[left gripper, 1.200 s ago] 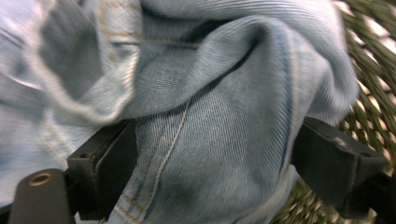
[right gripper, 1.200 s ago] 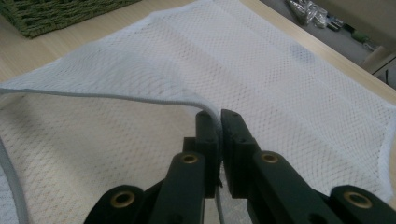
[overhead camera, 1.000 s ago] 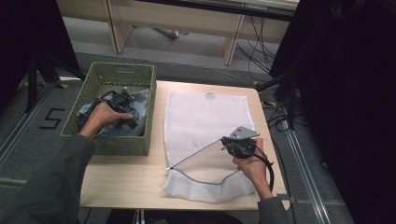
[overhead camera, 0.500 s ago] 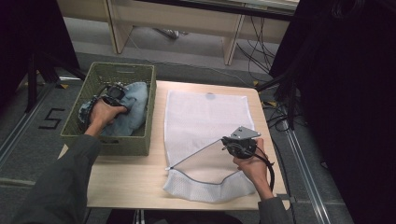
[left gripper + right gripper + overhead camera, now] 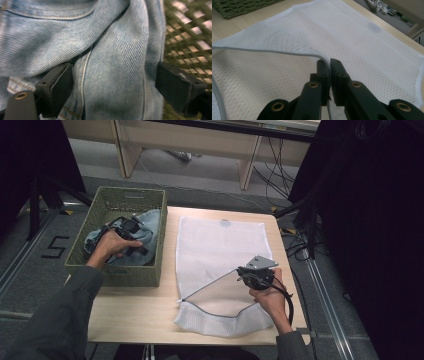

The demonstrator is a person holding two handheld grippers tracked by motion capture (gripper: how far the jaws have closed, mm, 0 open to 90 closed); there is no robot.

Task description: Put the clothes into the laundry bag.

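A pair of light blue jeans (image 5: 148,233) lies bunched in a green woven basket (image 5: 132,195) at the table's left. My left gripper (image 5: 131,227) is down on the jeans in the basket. In the left gripper view its jaws stand wide apart, open (image 5: 115,75), with a thick fold of jeans (image 5: 112,57) between them and the basket wall (image 5: 190,37) just beyond. A white mesh bag (image 5: 220,245) lies flat on the table. My right gripper (image 5: 241,273) is shut (image 5: 329,61) on the grey-corded rim (image 5: 274,51) of the mesh bag (image 5: 367,37), holding its mouth lifted open.
The wooden table (image 5: 135,305) has bare surface in front of the basket. The bag's lower layer reaches close to the table's near edge. A corner of the basket (image 5: 237,7) shows in the right gripper view. Cables and desk legs lie on the floor beyond the table.
My left hand and gripper shifted slightly inside the basket and the jeans bunched up toward its right wall. The right gripper has kept still, holding the bag rim.
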